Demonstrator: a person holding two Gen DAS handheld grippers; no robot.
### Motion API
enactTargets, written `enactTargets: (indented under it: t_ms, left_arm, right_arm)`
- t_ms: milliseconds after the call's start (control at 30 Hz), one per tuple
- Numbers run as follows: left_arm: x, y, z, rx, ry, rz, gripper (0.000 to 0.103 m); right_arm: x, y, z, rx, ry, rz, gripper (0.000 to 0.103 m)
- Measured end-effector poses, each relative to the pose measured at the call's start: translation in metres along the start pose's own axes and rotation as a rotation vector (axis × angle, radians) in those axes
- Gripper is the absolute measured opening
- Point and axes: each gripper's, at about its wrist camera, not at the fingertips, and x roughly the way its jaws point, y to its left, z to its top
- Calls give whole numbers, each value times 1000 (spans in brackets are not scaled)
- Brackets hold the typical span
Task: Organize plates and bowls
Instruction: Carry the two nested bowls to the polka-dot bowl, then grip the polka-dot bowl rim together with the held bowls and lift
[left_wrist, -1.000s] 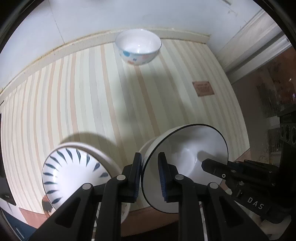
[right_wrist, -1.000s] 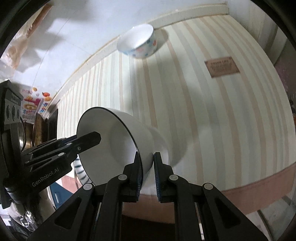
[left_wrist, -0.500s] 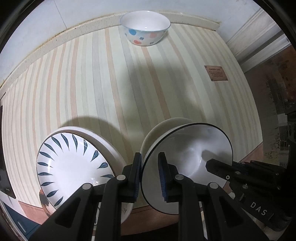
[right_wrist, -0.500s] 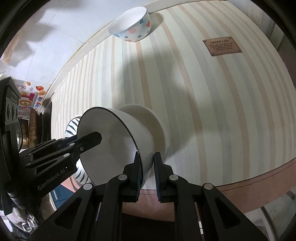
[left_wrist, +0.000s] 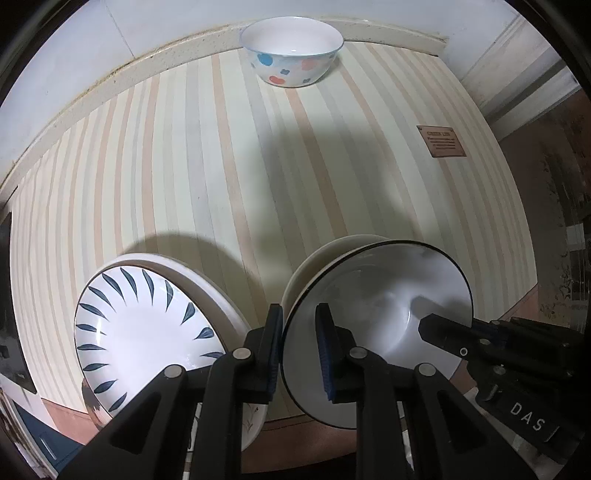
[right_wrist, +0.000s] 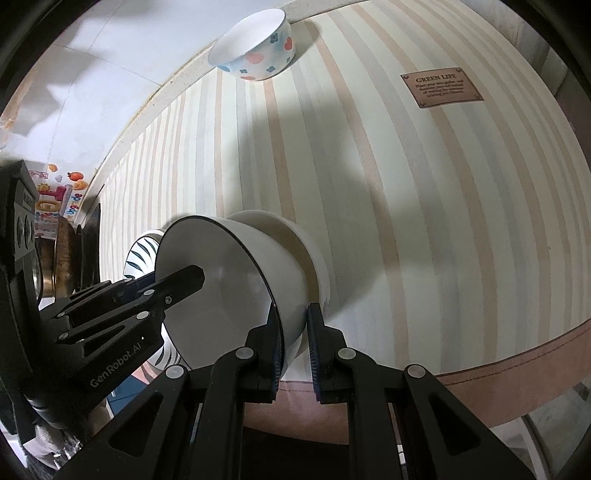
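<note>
Both grippers hold one white bowl with a black rim (left_wrist: 380, 306) (right_wrist: 221, 288) by opposite sides of its rim, above a plain white bowl (left_wrist: 332, 245) (right_wrist: 291, 236) near the table's front edge. My left gripper (left_wrist: 299, 343) is shut on its left rim. My right gripper (right_wrist: 293, 336) is shut on its right rim. A white plate with blue leaf marks (left_wrist: 147, 325) (right_wrist: 142, 254) lies at the front left. A white bowl with blue and pink spots (left_wrist: 291, 55) (right_wrist: 255, 51) stands at the far edge.
The table (left_wrist: 221, 166) has a striped cloth with a brown label (left_wrist: 441, 142) (right_wrist: 441, 86) at the right. A white wall runs behind it. Metal pans (right_wrist: 62, 258) sit off the table's left side.
Both grippers have moved back and up with the black-rimmed bowl. The plain white bowl under it has come into view, as has more of the table.
</note>
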Motion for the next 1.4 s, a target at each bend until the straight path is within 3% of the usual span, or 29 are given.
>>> enactTargets:
  t_ms: [167,300,667,867,1000,1100,1400]
  left_arm:
    - [2,2,0,-8,5,-1,16]
    - [1,6,-1,-19,4,-7,16]
    - [-8,5,-4,-11,-5,-21,16]
    - [-44,11,3,-25,-85,-36,17]
    - [-64,25,37,-81,-133,-73,25]
    - [-64,39,76,-117,-170,-63,26]
    - [-17,77,188,-250,-147,-97,26]
  right_arm:
    - [2,3,4,-8,9,-14,16]
    - [2,3,6,-2,10,-6,22]
    - [-4,1,5,0,24,-1,22]
    - [-29,6,19,-12,-20,26,22]
    - [-45,9,46,-16,-47,51,22]
    - [-49,9,79,-20,-70,49,28]
    - [-26,1,206,33,-132,56,31]
